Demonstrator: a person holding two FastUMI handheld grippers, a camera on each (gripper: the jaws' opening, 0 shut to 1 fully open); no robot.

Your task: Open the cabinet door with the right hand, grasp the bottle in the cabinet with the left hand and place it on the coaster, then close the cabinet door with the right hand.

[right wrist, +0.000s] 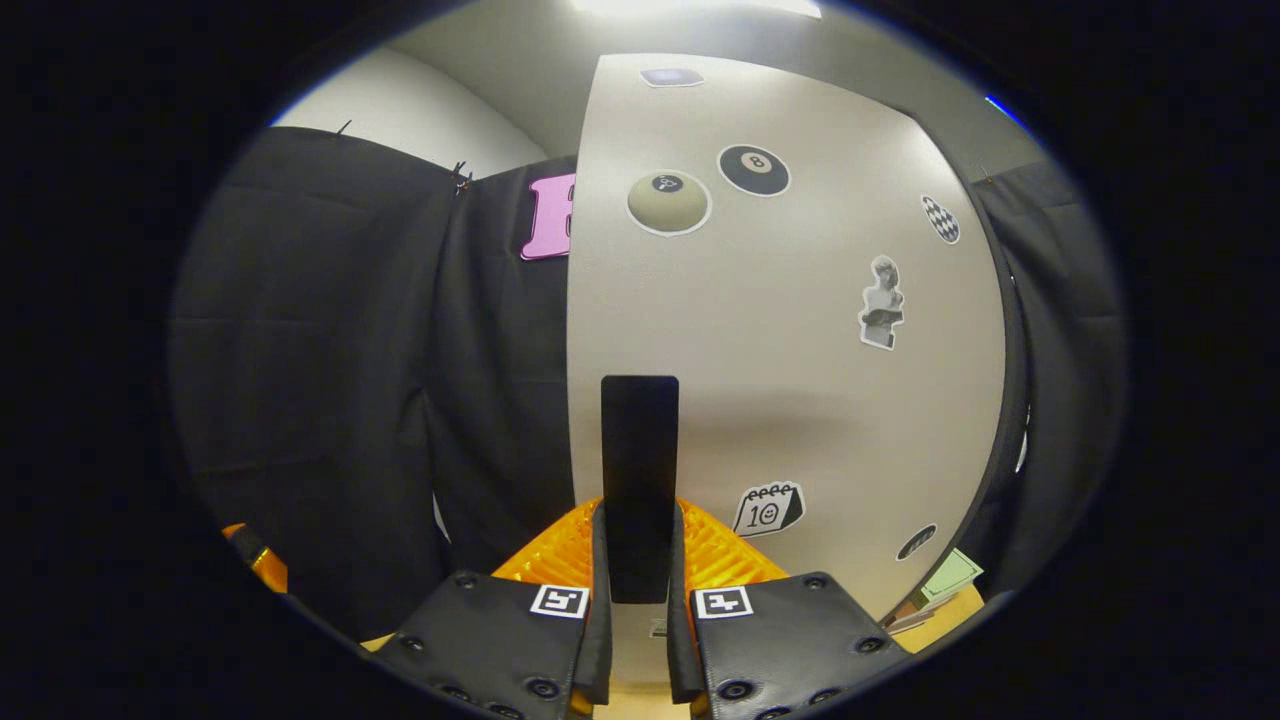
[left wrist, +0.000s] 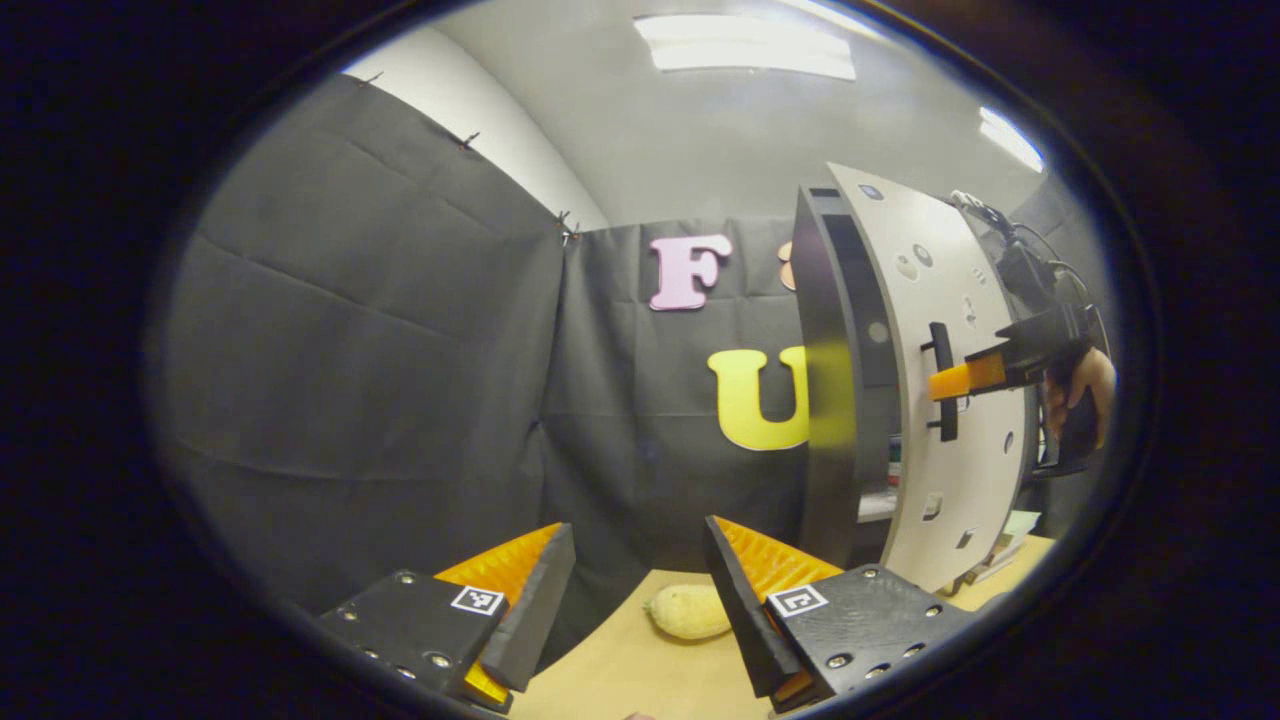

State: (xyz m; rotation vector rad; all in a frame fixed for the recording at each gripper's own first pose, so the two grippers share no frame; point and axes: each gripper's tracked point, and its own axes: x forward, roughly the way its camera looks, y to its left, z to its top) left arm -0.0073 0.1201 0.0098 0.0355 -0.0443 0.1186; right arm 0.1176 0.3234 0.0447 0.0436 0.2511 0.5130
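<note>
The right gripper [right wrist: 638,560] is clenching the flat black upright handle [right wrist: 639,470] of the pale grey cabinet door [right wrist: 800,400], one finger pressing on each side. In the left gripper view, that door [left wrist: 945,400], dotted with small stickers, is standing ajar from the dark cabinet [left wrist: 830,380] at the right. The left gripper [left wrist: 640,590] is hanging released, jaws wide apart, over the tan wooden table [left wrist: 640,670], near a pale yellow lumpy object [left wrist: 688,611]. The bottle's place inside the cabinet cannot be made out.

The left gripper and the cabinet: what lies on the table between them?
In the left gripper view, a pale yellow rounded object lies on the table between the left gripper and the cabinet; the rest of that stretch is bare.
</note>
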